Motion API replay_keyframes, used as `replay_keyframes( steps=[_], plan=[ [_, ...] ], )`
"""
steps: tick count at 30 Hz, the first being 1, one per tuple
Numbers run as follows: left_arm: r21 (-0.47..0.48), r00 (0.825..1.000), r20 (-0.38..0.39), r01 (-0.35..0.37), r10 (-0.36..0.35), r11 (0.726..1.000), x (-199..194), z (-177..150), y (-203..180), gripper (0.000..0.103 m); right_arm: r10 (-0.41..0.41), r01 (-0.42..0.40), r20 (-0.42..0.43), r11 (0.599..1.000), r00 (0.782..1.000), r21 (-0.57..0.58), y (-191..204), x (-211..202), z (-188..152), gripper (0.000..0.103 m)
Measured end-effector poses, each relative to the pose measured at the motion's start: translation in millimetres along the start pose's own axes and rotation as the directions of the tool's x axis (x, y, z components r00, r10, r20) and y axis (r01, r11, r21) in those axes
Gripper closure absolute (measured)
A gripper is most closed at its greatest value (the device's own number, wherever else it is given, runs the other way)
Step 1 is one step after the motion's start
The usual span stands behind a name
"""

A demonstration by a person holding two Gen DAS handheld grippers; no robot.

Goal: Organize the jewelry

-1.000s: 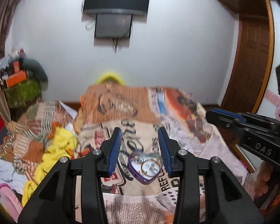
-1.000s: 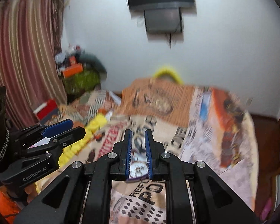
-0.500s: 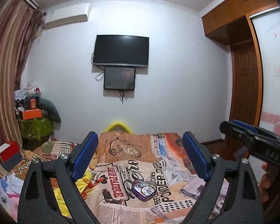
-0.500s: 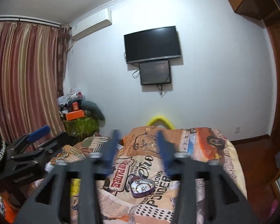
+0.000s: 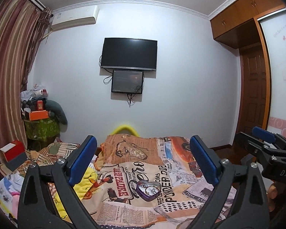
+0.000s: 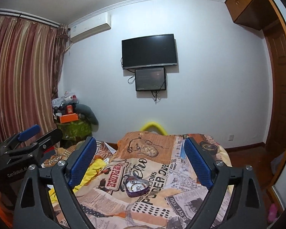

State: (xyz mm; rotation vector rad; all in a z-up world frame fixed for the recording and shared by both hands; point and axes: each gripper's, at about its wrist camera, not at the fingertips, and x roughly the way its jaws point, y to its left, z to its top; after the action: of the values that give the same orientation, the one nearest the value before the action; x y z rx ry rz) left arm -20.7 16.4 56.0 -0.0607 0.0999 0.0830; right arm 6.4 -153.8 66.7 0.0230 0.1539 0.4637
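A purple heart-shaped tin (image 5: 148,188) with small jewelry pieces inside lies open on the newspaper-print bedspread (image 5: 124,206); it also shows in the right wrist view (image 6: 136,186). My left gripper (image 5: 143,161) is wide open and empty, raised well above and behind the tin. My right gripper (image 6: 140,159) is wide open and empty, held at a similar height. Each gripper appears at the edge of the other's view, the right one (image 5: 265,148) and the left one (image 6: 28,145).
A yellow cloth (image 5: 85,179) and piled clothes (image 5: 13,187) lie left of the bedspread. A cluttered green stand (image 5: 42,126) is in the far left corner. A TV (image 5: 129,54) hangs on the wall. A wooden door (image 5: 254,93) is at right.
Both grippers have opened wide and risen away from the tin, tilting up to face the wall. The tin stays on the bed.
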Motion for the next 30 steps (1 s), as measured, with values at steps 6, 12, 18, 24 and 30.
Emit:
replay_keyframes(
  steps=[6, 12, 18, 24, 30],
  plan=[
    [0.012, 1.000, -0.008, 0.008, -0.008, 1.000, 1, -2, -3, 0.005, 0.003, -0.003, -0.008, 1.000, 1.000, 0.000, -1, -2, -6, 0.011],
    [0.014, 1.000, -0.020, 0.014, -0.014, 1.000, 3, -5, -4, 0.005, 0.005, -0.005, -0.031, 1.000, 1.000, 0.007, -2, 1, -10, 0.011],
    [0.016, 0.999, -0.033, 0.016, -0.015, 1.000, 6, -8, -4, 0.005, 0.004, -0.004, -0.044, 1.000, 0.999, 0.014, -4, 1, -12, 0.011],
    [0.019, 0.999, -0.042, 0.016, -0.015, 1.000, 9, -10, -5, 0.005, 0.009, -0.008, -0.061, 1.000, 0.998, 0.018, -5, 2, -15, 0.011],
    [0.013, 0.999, -0.049, 0.019, -0.019, 1.000, 12, -11, -5, 0.005, 0.011, -0.010, -0.072, 1.000, 0.997, 0.022, -7, 4, -14, 0.011]
  ],
)
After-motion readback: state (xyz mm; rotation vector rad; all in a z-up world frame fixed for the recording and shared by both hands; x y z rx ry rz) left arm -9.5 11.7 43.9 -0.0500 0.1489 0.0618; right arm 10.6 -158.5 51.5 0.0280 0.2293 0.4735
